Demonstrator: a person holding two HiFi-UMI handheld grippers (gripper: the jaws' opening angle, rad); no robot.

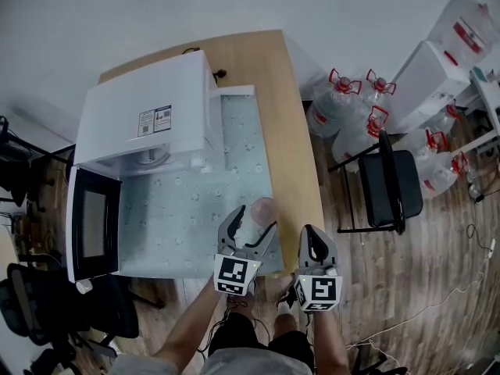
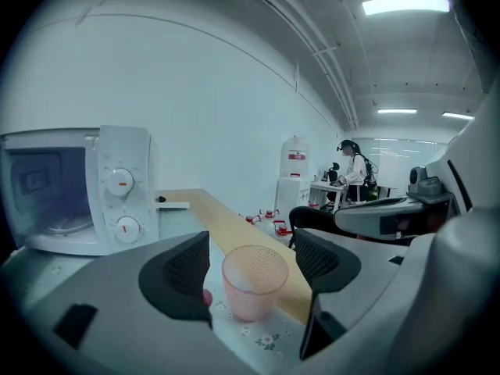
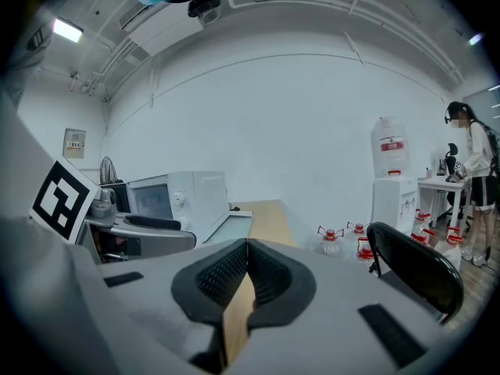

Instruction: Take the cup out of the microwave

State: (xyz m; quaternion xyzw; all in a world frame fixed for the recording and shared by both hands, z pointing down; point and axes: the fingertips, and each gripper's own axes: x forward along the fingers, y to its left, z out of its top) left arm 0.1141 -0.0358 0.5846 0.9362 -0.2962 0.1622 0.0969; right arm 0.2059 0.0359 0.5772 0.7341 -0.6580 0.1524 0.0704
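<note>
Cup (image 1: 264, 209): one, pink and translucent, upright on the floral mat (image 1: 187, 217), outside the microwave (image 1: 148, 116) and near the mat's front right corner.

Your left gripper (image 1: 251, 223): jaws apart, one on either side of the cup. In the left gripper view a gap shows between the cup and the right pad. I cannot tell whether the left pad touches it.

Your right gripper (image 3: 246, 276): jaws pressed together with nothing between them, held just right of the left gripper over the table's front edge.

Surroundings:
- One microwave at the table's (image 1: 273, 76) back left, with two dials (image 2: 119, 182) on its panel. Its door (image 1: 94, 225) is swung open along the mat's left side, well apart from the cup.
- One black chair (image 1: 391, 182) on the floor right of the table.
- At least five red-capped water jugs (image 1: 336, 104) grouped behind the chair, beside one white dispenser (image 1: 430, 76).
- One person (image 3: 469, 162) standing at a desk far off.
</note>
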